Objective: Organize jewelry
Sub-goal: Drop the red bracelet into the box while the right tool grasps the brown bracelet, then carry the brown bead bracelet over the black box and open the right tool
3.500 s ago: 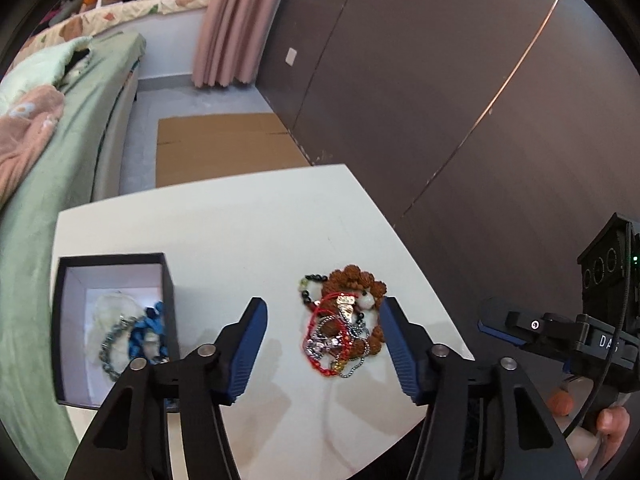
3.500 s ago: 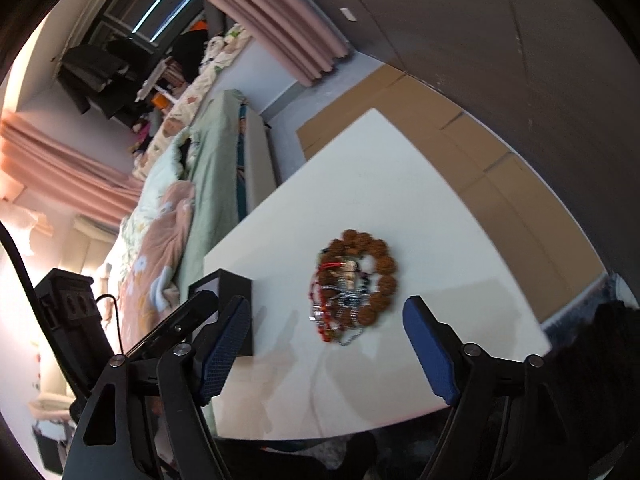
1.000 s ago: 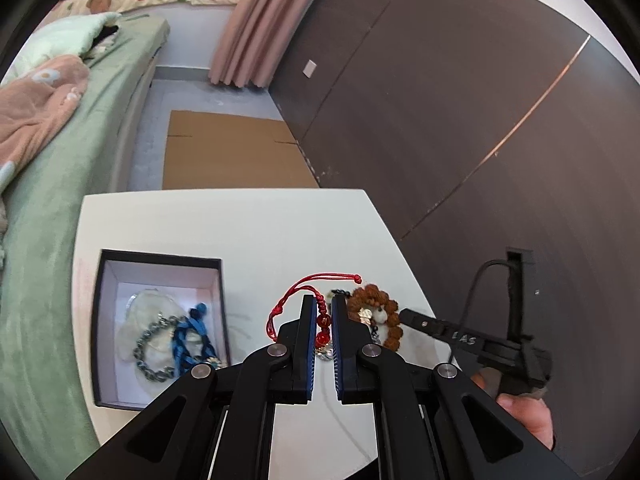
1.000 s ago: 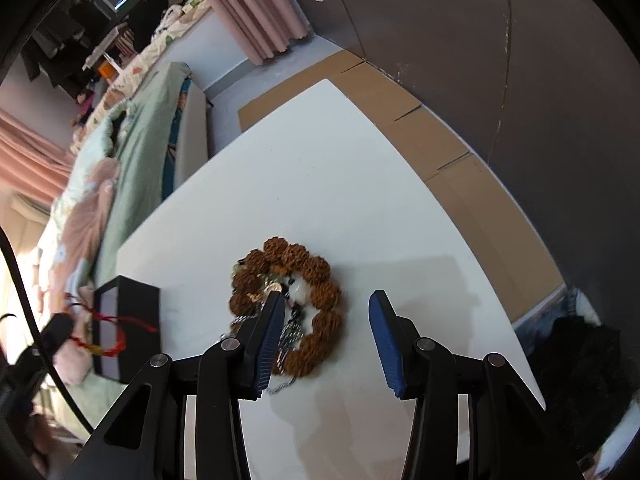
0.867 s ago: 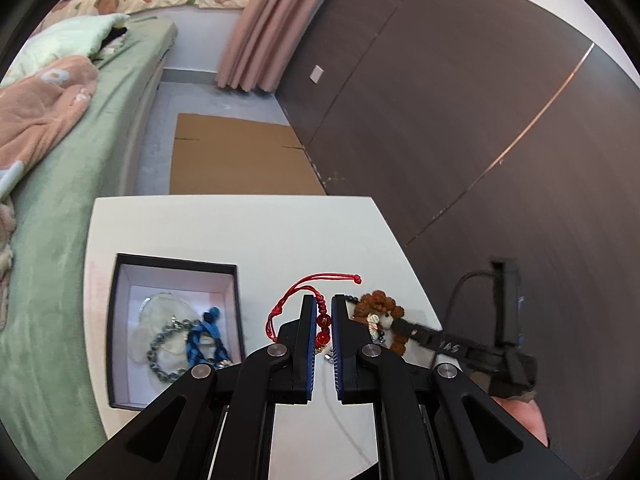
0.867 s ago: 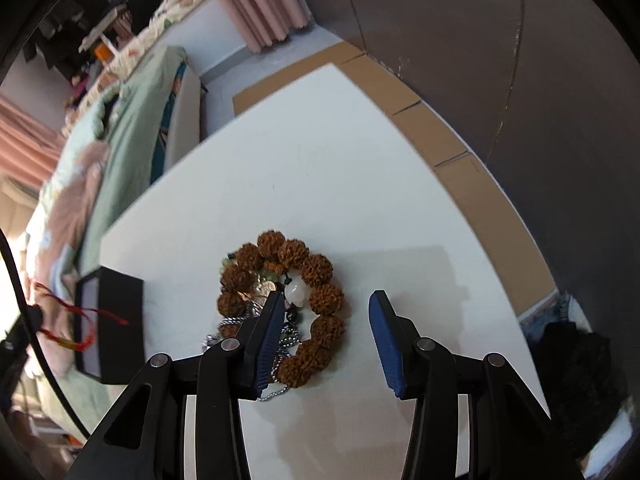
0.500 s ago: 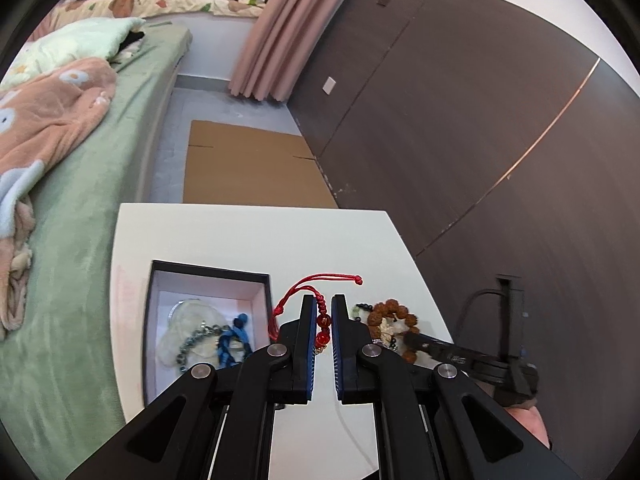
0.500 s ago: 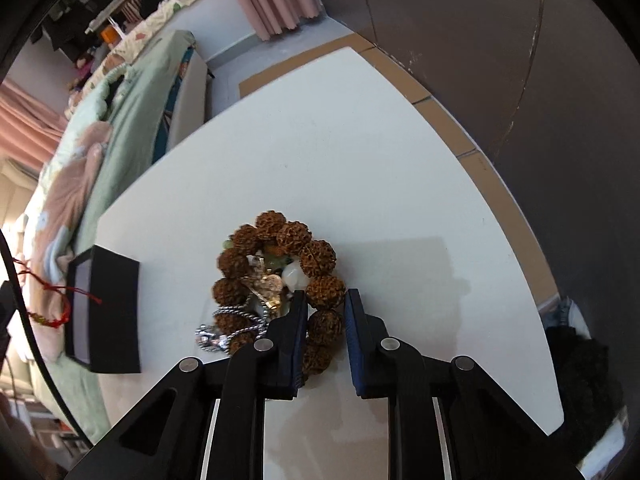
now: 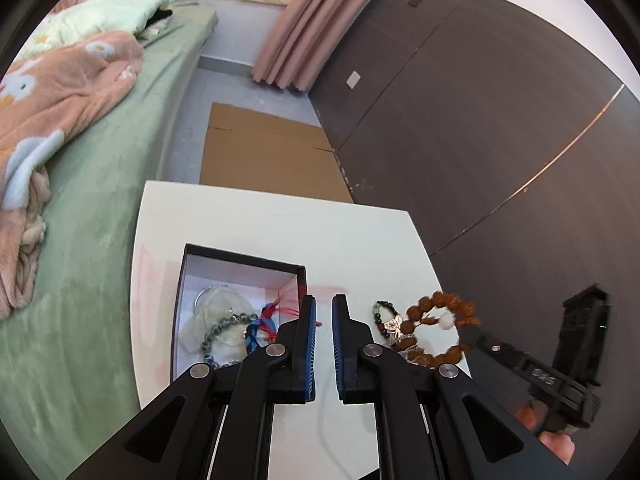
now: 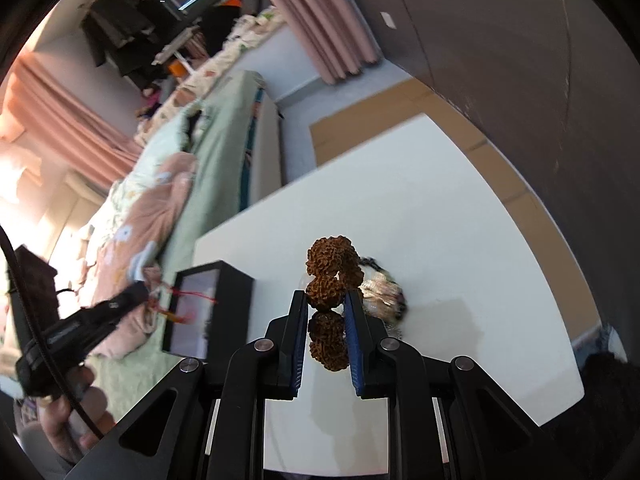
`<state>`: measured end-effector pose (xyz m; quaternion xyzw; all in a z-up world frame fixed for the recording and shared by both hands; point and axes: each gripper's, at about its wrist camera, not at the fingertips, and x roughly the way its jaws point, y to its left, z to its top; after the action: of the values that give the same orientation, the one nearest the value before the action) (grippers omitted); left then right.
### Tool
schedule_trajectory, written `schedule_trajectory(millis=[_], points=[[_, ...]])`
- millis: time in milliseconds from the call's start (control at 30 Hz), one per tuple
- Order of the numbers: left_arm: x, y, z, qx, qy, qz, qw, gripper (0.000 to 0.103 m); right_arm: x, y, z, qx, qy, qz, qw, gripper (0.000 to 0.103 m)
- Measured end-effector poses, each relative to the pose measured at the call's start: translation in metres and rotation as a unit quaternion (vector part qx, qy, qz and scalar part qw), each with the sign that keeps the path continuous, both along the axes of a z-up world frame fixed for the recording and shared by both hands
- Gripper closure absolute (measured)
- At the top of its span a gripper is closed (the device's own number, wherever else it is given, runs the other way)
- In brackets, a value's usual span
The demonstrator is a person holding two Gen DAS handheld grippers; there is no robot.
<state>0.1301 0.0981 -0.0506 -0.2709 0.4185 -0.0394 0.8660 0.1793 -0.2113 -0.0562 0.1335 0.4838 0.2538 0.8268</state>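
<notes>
Item 1: short white lettering (image 9: 542, 379), sitting in the lower right of the left wrist view. It is running along the black bar of the right tool (image 9: 478, 338), just above the fingers holding it. The marking is showing three characters, a "D" first and an "S" last; the middle one is blurring and is looking like an "A" or a "4".

Right wrist view: nothing readable is showing anywhere in the frame.
</notes>
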Motion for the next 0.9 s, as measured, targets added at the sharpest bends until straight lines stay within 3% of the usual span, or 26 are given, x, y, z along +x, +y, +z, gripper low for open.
schedule_trajectory(millis=[33, 100, 133, 233, 433, 900], points=[[0.000, -0.001, 0.000, 0.003, 0.001, 0.002, 1.0000, 0.076, -0.004, 0.002, 0.008, 0.003, -0.011, 0.003, 1.000, 0.083], [-0.001, -0.002, 0.000, 0.010, -0.001, 0.003, 0.9999, 0.013, -0.006, 0.010, 0.021, 0.005, -0.026, 0.007, 1.000, 0.084], [-0.003, -0.002, 0.001, 0.011, -0.007, 0.008, 0.9999, 0.007, -0.008, 0.012, 0.028, 0.008, -0.033, 0.009, 0.999, 0.083], [-0.007, 0.001, 0.006, 0.019, -0.019, 0.023, 0.9994, 0.007, -0.010, 0.021, 0.047, 0.010, -0.053, 0.015, 0.998, 0.083], [-0.010, 0.015, 0.007, -0.003, -0.021, 0.043, 0.9988, 0.007, -0.017, 0.034, 0.084, 0.011, -0.091, 0.028, 0.995, 0.083], [-0.020, 0.025, 0.021, -0.007, -0.060, 0.049, 0.9970, 0.007, -0.014, 0.072, 0.125, 0.006, -0.135, 0.059, 0.989, 0.084]])
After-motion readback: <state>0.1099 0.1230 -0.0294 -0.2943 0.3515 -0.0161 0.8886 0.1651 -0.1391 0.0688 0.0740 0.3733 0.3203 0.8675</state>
